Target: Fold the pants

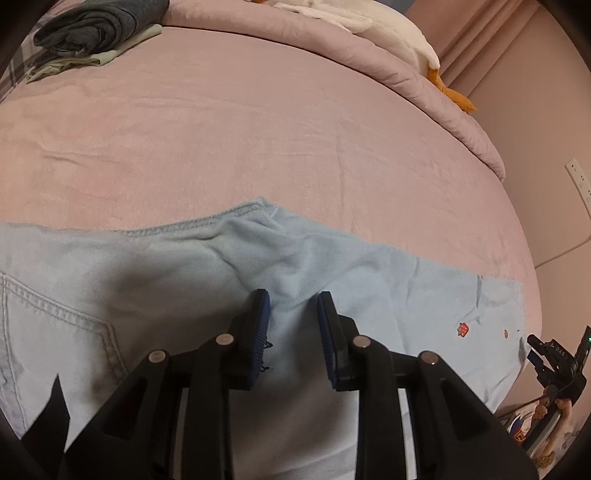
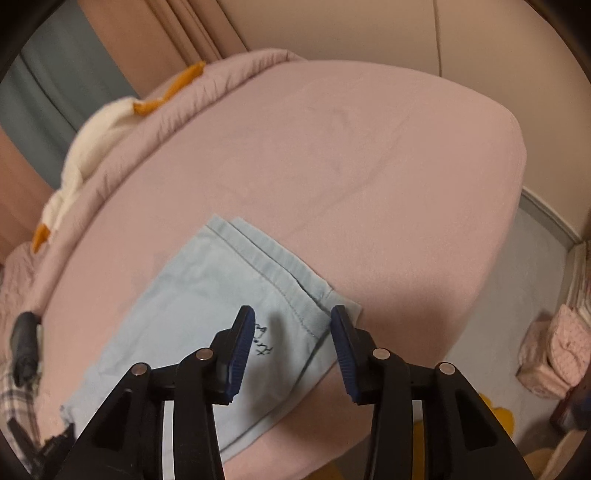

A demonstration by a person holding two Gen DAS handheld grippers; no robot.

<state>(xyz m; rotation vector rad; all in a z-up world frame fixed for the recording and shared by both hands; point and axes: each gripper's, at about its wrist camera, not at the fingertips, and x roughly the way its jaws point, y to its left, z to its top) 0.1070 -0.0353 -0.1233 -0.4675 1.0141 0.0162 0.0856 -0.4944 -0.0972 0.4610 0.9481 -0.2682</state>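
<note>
Light blue pants (image 1: 207, 273) lie flat on the pink bed (image 1: 258, 140), legs running to the right with a small red print near the hem. My left gripper (image 1: 293, 301) is open just above the seat and crotch area, holding nothing. In the right wrist view the pant legs' hem end (image 2: 221, 288) lies near the bed's corner, with a small dark embroidered mark. My right gripper (image 2: 291, 315) is open above that hem end, empty. The right gripper also shows in the left wrist view (image 1: 554, 363) past the hem.
A pile of folded grey and pale clothes (image 1: 92, 33) sits at the far left of the bed. A rolled pink duvet (image 1: 369, 59) with a white and orange plush (image 1: 406, 40) lines the far edge. The bed's edge (image 2: 491, 258) drops to the floor at right.
</note>
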